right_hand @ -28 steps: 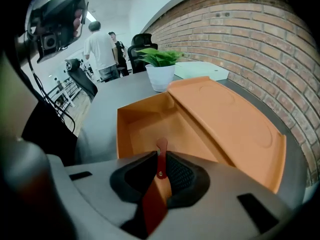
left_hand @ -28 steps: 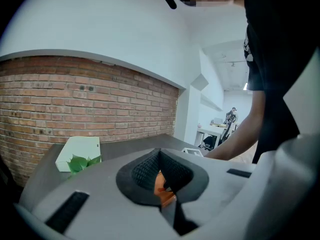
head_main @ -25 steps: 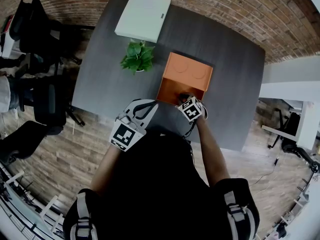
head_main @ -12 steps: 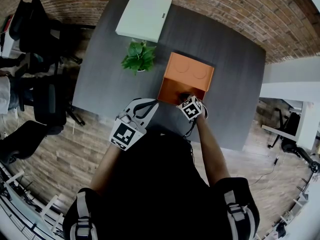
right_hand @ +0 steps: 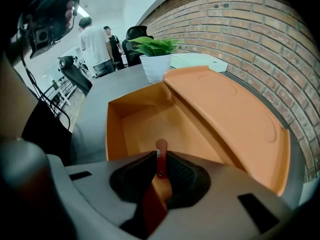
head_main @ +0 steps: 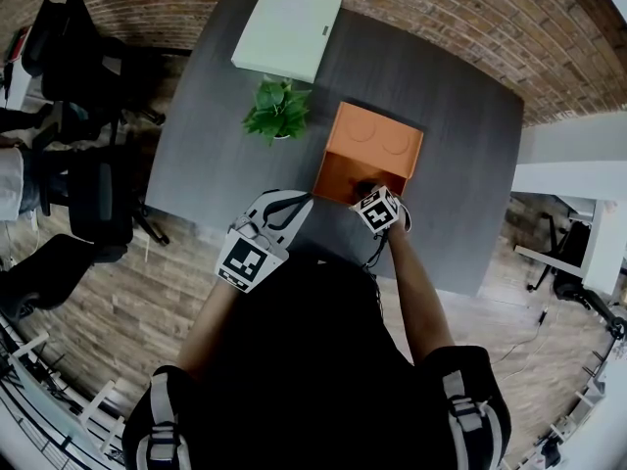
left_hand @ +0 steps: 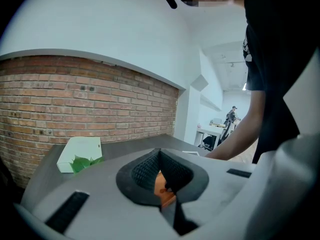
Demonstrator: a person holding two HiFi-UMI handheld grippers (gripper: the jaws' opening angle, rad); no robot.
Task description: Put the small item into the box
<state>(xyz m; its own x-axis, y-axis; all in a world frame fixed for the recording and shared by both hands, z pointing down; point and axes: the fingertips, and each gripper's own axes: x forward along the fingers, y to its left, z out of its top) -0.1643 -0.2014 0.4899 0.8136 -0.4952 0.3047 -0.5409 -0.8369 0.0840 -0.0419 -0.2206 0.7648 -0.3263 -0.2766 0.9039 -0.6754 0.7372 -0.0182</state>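
Head view, from above: dark grey desk [head_main: 460,145] w/ brick floor round it. Orange box [head_main: 345,177] at frame ctr, lid [head_main: 377,137] swung open and lying flat on the desk on the box's upper side. Potted plant [head_main: 277,111] just left of the box; white flat carton [head_main: 287,30] above the plant, near the desk's top edge. Black chairs [head_main: 69,57] at far left, off the desk.

R hand-held gripper [head_main: 364,190] sits at the box's lower rim, marker cube facing up. In the right gripper view its jaws are clamped on the small item [right_hand: 161,159], a thin reddish-brown strip held upright between the black pads [right_hand: 182,176]. The strip's tip shows against the box's inner floor [right_hand: 150,126], i.e. it is held over the open cavity, not lying in it. Lid runs to the right of that frame; plant in a white pot [right_hand: 156,66] and the carton stand behind the box. Two persons [right_hand: 95,44] in the bkgd, upper left.

L hand-held gripper [head_main: 297,204] is below-left of the box, over the desk's lower edge, apart from the box. In the left gripper view its jaws are closed together and empty. A sliver of orange shows past the pads [left_hand: 145,171], and the carton and plant sit at lower left.
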